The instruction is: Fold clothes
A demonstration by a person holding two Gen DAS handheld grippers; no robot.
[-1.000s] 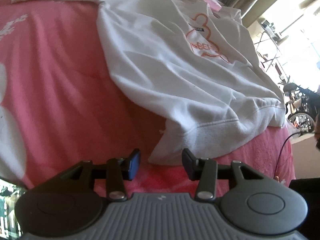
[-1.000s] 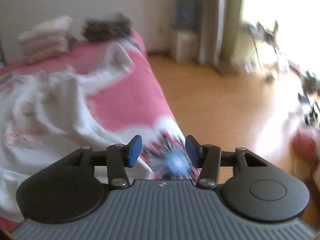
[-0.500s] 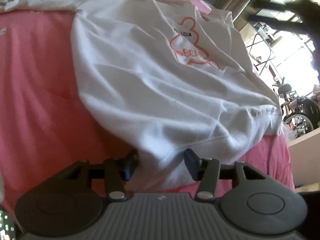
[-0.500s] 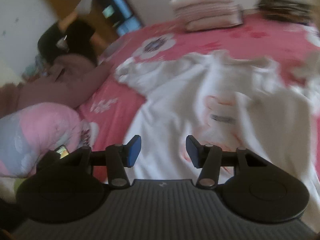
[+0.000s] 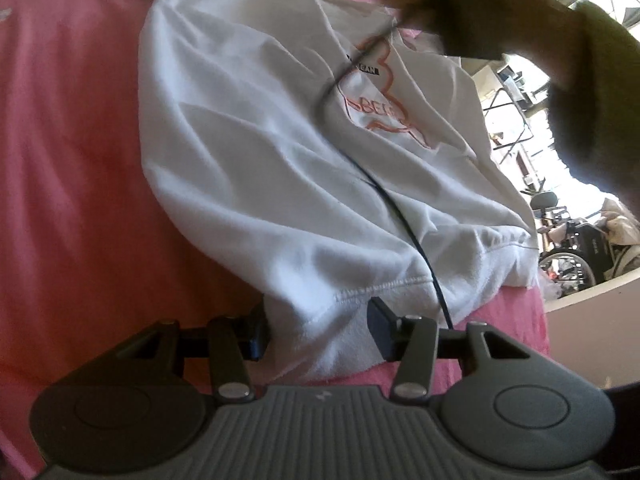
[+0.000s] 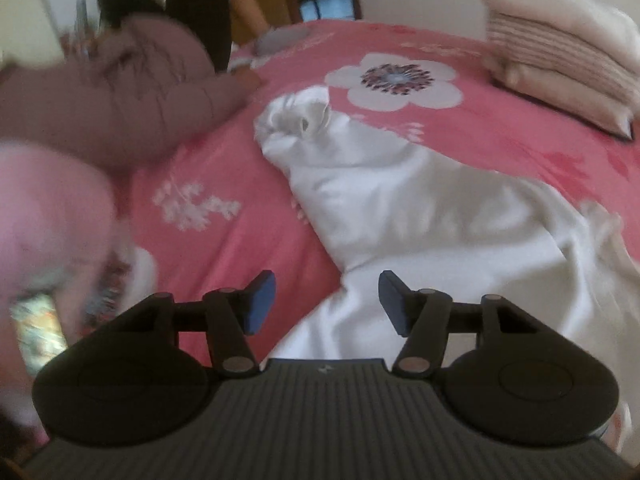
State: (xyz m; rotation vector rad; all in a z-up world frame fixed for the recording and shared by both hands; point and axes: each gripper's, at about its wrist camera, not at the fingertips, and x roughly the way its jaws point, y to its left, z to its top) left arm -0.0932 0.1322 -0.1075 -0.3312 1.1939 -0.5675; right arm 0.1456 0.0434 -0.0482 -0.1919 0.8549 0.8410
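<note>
White sweatshirt (image 5: 280,184) hem between spread fingers of left gripper (image 5: 316,330), not clamped; right gripper (image 6: 327,304) wide open, empty, above sleeve (image 6: 360,176).

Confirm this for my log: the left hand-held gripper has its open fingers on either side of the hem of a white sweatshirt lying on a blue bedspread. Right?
Not quite: the bedspread is pink, not blue, as the left wrist view shows. The rest holds: the left hand-held gripper is open, with its fingers on either side of the hem of the white sweatshirt.
</note>
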